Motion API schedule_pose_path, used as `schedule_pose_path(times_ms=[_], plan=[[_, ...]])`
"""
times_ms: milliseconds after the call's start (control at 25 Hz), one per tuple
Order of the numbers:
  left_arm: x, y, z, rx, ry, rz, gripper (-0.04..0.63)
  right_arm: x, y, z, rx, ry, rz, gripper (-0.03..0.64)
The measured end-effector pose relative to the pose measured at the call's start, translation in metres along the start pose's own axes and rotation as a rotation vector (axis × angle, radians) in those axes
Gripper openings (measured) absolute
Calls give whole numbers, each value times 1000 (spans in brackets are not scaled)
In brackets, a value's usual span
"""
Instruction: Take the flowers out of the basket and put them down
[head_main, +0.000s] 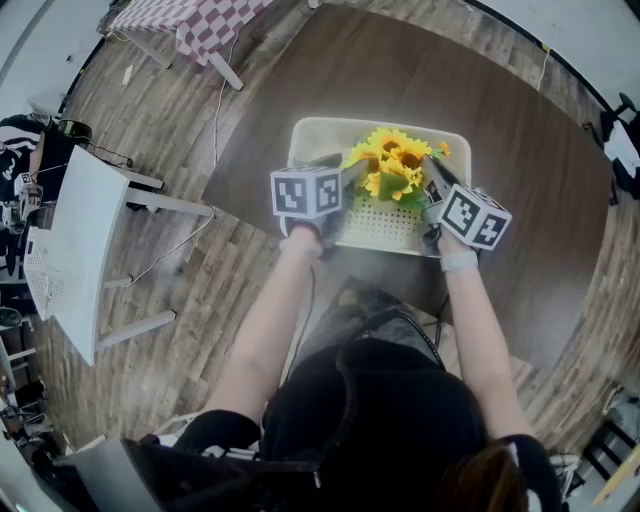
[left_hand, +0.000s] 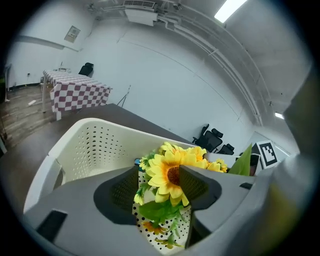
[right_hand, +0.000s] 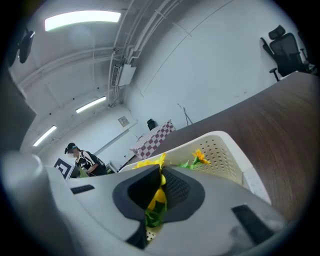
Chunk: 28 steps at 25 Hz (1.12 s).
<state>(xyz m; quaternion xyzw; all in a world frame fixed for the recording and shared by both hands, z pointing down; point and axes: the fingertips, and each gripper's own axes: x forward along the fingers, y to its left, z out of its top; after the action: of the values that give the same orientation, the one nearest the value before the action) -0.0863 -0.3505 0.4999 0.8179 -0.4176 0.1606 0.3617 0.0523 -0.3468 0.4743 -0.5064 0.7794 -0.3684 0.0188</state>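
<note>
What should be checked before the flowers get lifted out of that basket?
1. Right tool shut on the flowers: ok.
2. Left tool open, blooms between its jaws but not squeezed: ok.
3. Flowers sitting inside the basket: ok.
4. Bare table beside the basket for setting them down: ok.
5. Stems free of the basket's holes: cannot tell.

Flowers (head_main: 392, 165) in basket (head_main: 300, 131), right of centre. Basket on table (head_main: 525, 170), near its front edge. Left gripper (head_main: 347, 172) at flowers' left, right gripper (head_main: 435, 176) at their right.
</note>
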Motion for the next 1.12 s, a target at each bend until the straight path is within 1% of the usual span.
schedule_pose_path(times_ms=[80, 240, 320, 440, 520, 600, 720, 760, 800, 840, 1000, 1120], plan=[[2, 1, -3, -36, 10, -15, 267, 0, -1, 0, 2, -1, 1, 8], [5, 3, -7, -134, 27, -64, 267, 2, -1, -2, 1, 0, 2, 8], [6, 0, -8, -167, 28, -87, 265, 1, -1, -1, 0, 1, 3, 8], [5, -4, -7, -208, 13, -109, 203, 0, 0, 0, -3, -1, 6, 8], [5, -5, -8, -223, 6, -116, 190, 0, 0, 0, -3, -1, 6, 8], [4, -5, -8, -242, -3, -124, 156, 0, 0, -1, -3, -1, 6, 8], [1, -4, -7, -276, -22, -129, 124, 0, 1, 0, -5, 0, 8, 8], [1, -3, -7, -285, -27, -124, 100, -1, 1, 0, -5, 1, 8, 8], [1, -2, -7, -287, -30, -116, 39, -1, 1, 0, -7, 1, 8, 8], [1, -2, -7, -284, -30, -109, 28, -2, 1, 1, -9, 2, 8, 6], [0, -1, -6, -273, -34, -97, 25, -2, 3, 0, -23, 6, 8, 6], [0, -3, -5, -247, -38, -87, 14, -3, 4, -1, -27, 6, 9, 5]])
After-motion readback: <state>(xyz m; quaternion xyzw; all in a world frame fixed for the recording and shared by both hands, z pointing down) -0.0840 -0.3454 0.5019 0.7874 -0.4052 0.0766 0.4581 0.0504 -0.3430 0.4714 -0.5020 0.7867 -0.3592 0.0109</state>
